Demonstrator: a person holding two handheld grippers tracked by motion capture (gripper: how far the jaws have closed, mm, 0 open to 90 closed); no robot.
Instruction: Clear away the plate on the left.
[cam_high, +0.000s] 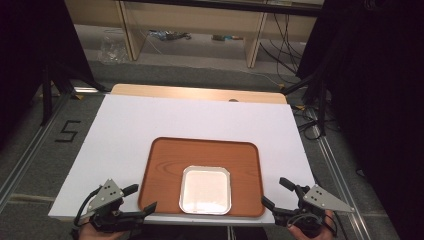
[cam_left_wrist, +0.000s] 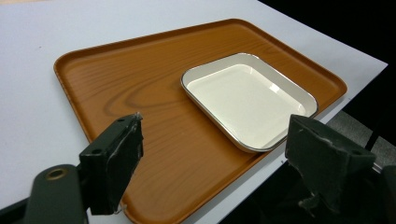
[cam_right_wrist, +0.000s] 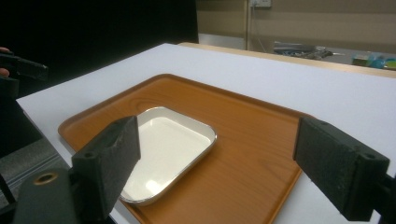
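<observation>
A white dish (cam_high: 205, 189) sits on a brown tray (cam_high: 165, 160), in the tray's near half, on the counter (cam_high: 125, 125). The left tool (cam_high: 141, 201) hovers released at the tray's near left corner; the right tool (cam_high: 274, 192), also released, hovers just right of the tray.

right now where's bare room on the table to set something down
The white table top is bare beyond the wooden tray, and in strips to its left and right. On the tray, the far half and both sides of the square white dish are free. The near edge is crowded: left tongs, right tongs.
</observation>
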